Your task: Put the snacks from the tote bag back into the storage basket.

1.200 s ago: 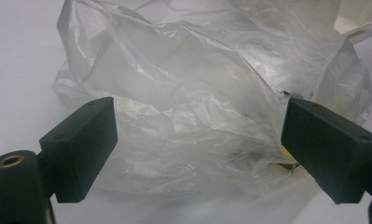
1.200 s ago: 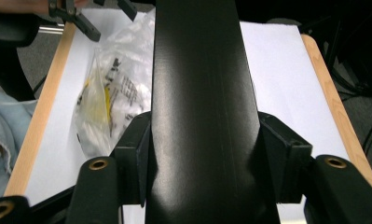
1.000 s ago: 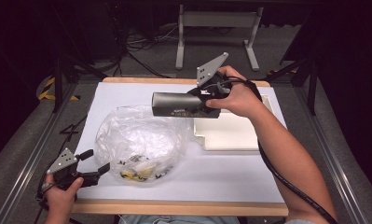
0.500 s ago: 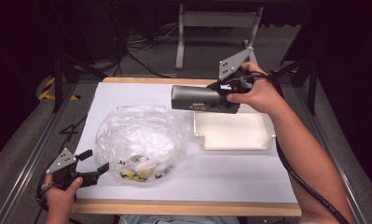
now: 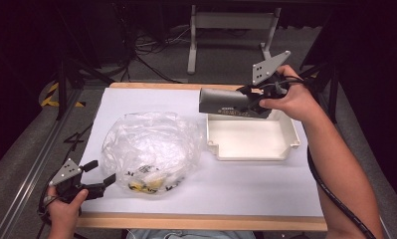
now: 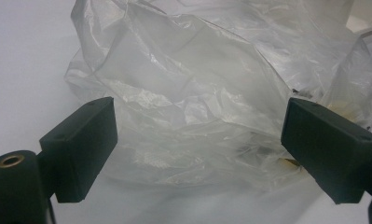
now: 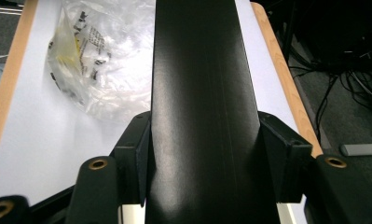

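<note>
My right gripper [image 5: 249, 101] is shut on a long dark grey box [image 5: 227, 101] and holds it level, above the far rim of a white tray [image 5: 287, 145]. In the right gripper view the dark box [image 7: 202, 84] runs away from me, clamped between the two jaws of the right gripper [image 7: 207, 156]. A crumpled clear plastic bag [image 5: 148, 147] lies on the white table to the left of the tray, with yellow printed packets inside. My left gripper [image 5: 95, 174] rests at the bag's near-left side, open. Its jaws stand wide, with the bag [image 6: 197, 93] just beyond the left gripper [image 6: 197, 147].
The white tabletop [image 5: 255, 189] has a wooden edge [image 5: 201, 221] at the front and another at the back. A metal stand [image 5: 231, 20] and cables lie on the floor behind. The person's right forearm [image 5: 335, 164] crosses the table's right side.
The right hand has carried the dark box to the right, from beside the bag's far edge to above the tray's far rim. The left gripper and the bag have stayed in place.
</note>
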A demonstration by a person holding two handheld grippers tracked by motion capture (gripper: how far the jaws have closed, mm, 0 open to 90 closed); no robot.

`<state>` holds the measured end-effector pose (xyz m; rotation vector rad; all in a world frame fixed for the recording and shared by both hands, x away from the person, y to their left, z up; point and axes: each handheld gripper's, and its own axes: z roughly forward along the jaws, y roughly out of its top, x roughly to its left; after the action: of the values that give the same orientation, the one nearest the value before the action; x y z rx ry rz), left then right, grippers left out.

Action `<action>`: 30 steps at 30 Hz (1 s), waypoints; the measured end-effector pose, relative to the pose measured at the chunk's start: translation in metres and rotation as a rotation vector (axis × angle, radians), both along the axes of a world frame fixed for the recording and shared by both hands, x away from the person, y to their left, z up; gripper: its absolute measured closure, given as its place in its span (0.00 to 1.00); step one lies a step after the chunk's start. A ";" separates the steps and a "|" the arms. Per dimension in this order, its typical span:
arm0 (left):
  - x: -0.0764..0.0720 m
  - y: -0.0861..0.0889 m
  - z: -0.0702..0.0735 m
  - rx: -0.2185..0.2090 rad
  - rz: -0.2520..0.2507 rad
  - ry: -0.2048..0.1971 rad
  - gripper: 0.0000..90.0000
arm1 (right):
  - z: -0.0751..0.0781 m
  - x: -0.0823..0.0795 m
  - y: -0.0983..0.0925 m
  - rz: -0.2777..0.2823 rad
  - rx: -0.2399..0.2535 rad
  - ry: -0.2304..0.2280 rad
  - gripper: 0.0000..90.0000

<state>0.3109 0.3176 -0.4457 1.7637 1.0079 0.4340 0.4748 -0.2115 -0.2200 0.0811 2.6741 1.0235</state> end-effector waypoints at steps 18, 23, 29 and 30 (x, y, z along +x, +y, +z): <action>0.000 0.000 0.000 0.001 0.005 -0.001 0.13 | -0.021 0.012 -0.031 -0.045 -0.044 0.002 0.48; 0.001 0.000 -0.001 0.002 0.007 -0.001 0.13 | -0.041 0.016 -0.036 -0.055 -0.072 0.021 0.48; 0.001 -0.001 -0.001 0.009 0.003 0.000 0.13 | -0.059 0.021 -0.042 -0.065 -0.082 0.041 0.48; 0.001 -0.001 -0.001 0.009 0.001 0.002 0.13 | -0.062 0.022 -0.043 -0.069 -0.083 0.042 0.48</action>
<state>0.3118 0.3169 -0.4464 1.7722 1.0098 0.4388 0.4967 -0.2542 -0.2819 0.1790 2.7274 0.8991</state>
